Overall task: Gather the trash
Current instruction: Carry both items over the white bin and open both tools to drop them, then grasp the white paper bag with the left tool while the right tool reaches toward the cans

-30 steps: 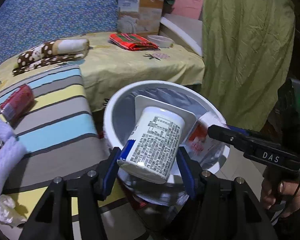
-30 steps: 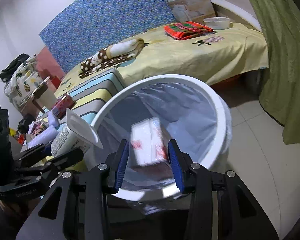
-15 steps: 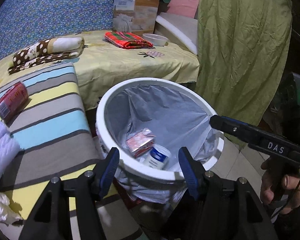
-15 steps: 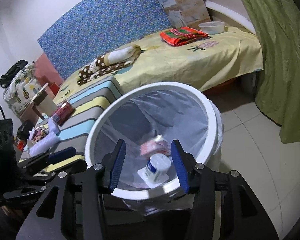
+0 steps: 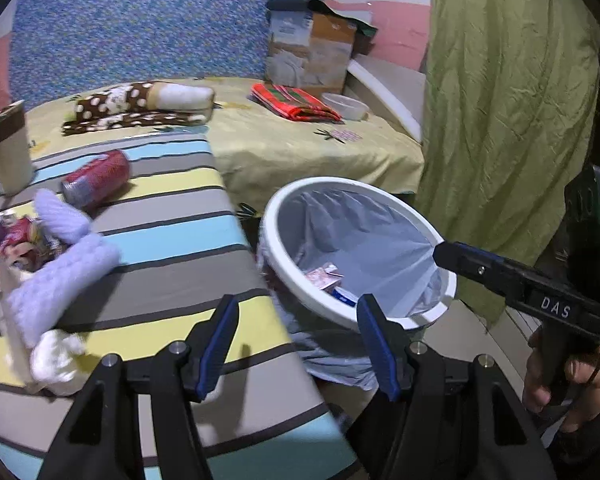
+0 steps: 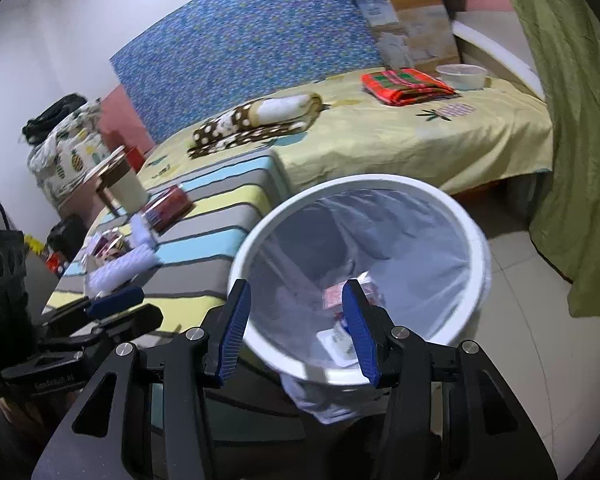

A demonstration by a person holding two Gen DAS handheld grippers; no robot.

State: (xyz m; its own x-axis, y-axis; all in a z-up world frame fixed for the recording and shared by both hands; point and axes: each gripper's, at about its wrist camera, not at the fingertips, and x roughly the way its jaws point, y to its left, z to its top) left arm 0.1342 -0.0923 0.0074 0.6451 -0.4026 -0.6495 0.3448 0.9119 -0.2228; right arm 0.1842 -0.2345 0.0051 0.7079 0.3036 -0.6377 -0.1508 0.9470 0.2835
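Two big things fill both views: the bed [image 5: 308,148] under its yellow sheet, and in front of it the striped surface [image 5: 172,248]. Beside that surface stands the white trash bin [image 6: 452,216], lined with a pale plastic bag. Down in the bin lie a reddish wrapper [image 5: 323,276] and a white cup with a blue band [image 6: 340,340], the cup largely hidden behind the rim in the left wrist view.

On the striped surface, well apart from the bin, a red can [image 5: 96,178] lies on its side near a knitted lavender cloth [image 5: 56,268]; a crumpled white tissue [image 5: 58,354] sits at the near edge, and what may be more wrappers, too blurred to tell, lie by the cloth.

The left tongs [image 5: 298,344] stand wide apart with nothing between them, over the surface's edge and the bin's rim. The right tongs [image 6: 296,332] are also apart and empty, above the bin's mouth.
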